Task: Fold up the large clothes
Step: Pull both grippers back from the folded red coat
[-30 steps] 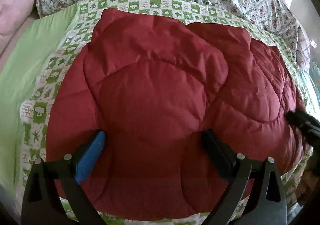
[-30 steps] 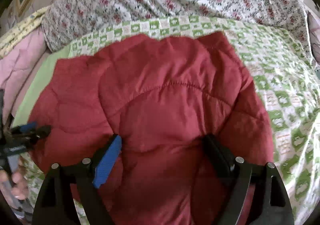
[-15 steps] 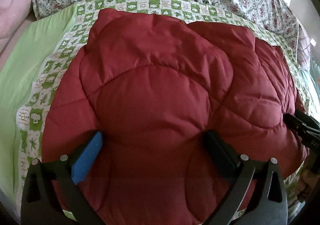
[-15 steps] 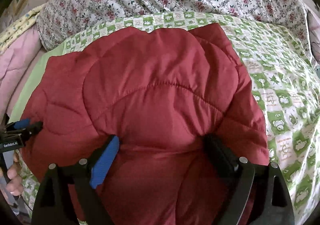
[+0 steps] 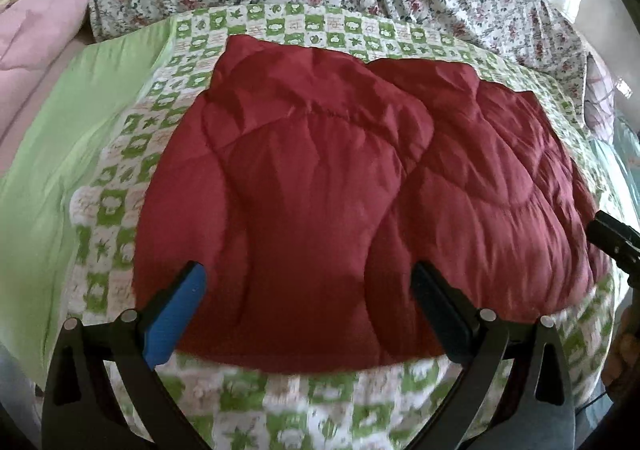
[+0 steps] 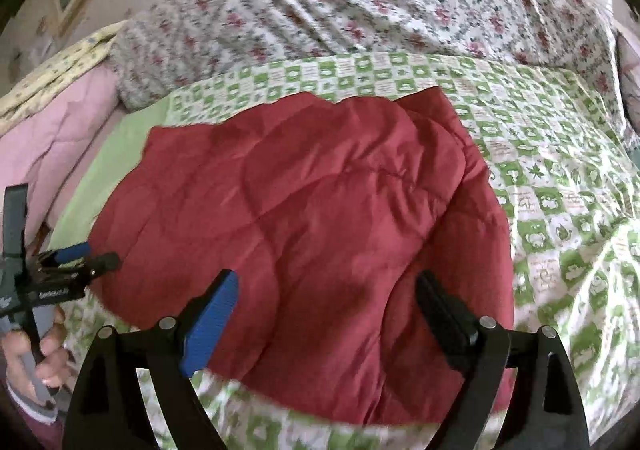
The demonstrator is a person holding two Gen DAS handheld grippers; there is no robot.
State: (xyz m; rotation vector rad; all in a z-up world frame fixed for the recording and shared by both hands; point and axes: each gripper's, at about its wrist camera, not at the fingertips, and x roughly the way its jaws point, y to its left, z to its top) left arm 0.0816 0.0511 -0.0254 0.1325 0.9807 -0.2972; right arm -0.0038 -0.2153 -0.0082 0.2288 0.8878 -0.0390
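A: Where does the red quilted jacket point(image 5: 352, 189) lie?

B: Folded into a rounded bundle on the green-checked sheet point(image 5: 120, 177) of the bed, filling the middle of the left wrist frame. In the right wrist frame it sits centre and left, with bare sheet to its right.

A: And the left tool point(image 5: 308, 310)?

B: At the bottom of its frame, jaws wide apart above the jacket's near edge. Nothing is pinched between them; the fabric simply shows behind the gap.

A: The right tool point(image 6: 326, 310)?

B: The same: fingers spread wide, clamped on nothing, over the jacket's near part.

A: Anything else?

B: A floral quilt point(image 6: 400, 5) across the top, pink bedding point(image 6: 52, 137) at upper left, and a hand point(image 6: 36, 350) at the lower left edge of the right wrist frame gripping the other tool's handle.
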